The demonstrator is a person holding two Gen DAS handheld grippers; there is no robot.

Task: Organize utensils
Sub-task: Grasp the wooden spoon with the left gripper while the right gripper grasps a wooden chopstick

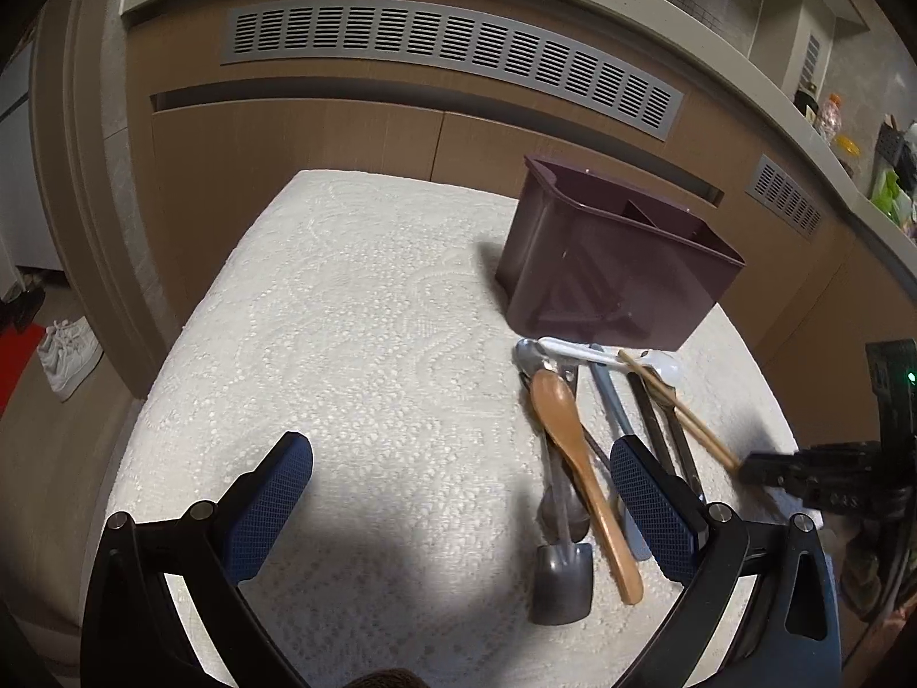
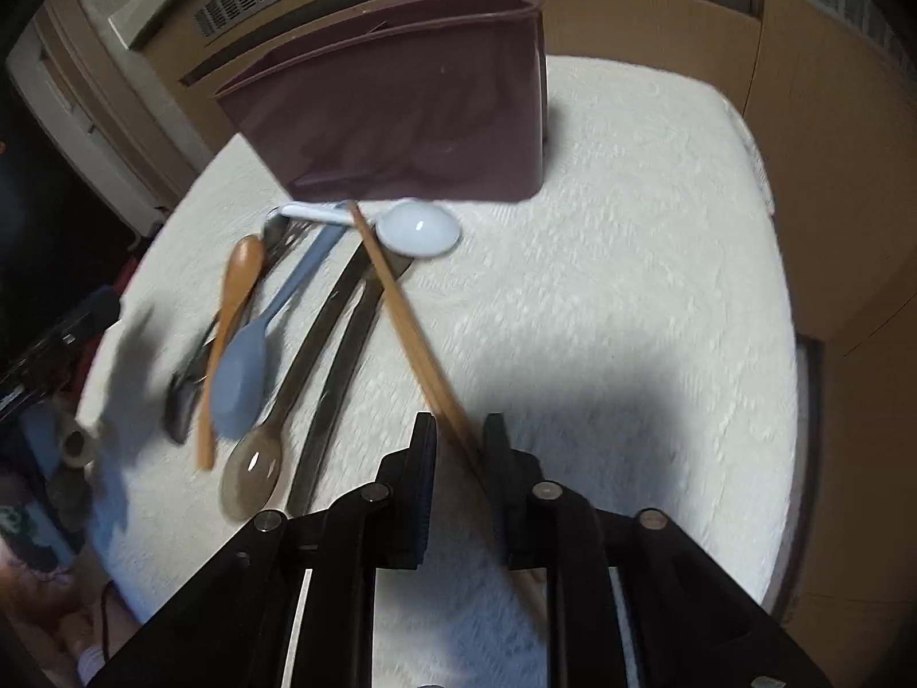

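Note:
A dark maroon utensil holder (image 1: 613, 264) stands on the white cloth-covered table (image 1: 355, 315); it also shows in the right wrist view (image 2: 412, 109). In front of it lie a wooden spoon (image 1: 579, 458), a white ceramic spoon (image 2: 418, 229), a blue spatula (image 2: 246, 361), dark chopsticks (image 2: 338, 332) and several metal pieces. My right gripper (image 2: 458, 430) is shut on a light wooden chopstick (image 2: 401, 309), which slants up toward the holder. My left gripper (image 1: 458, 464) is open and empty, left of the utensil pile.
Wooden cabinet fronts with grey vents (image 1: 447, 51) rise behind the table. White shoes (image 1: 69, 355) lie on the floor at left. A countertop with bottles (image 1: 831, 120) is at far right. The right gripper's body (image 1: 831, 476) shows at the right edge.

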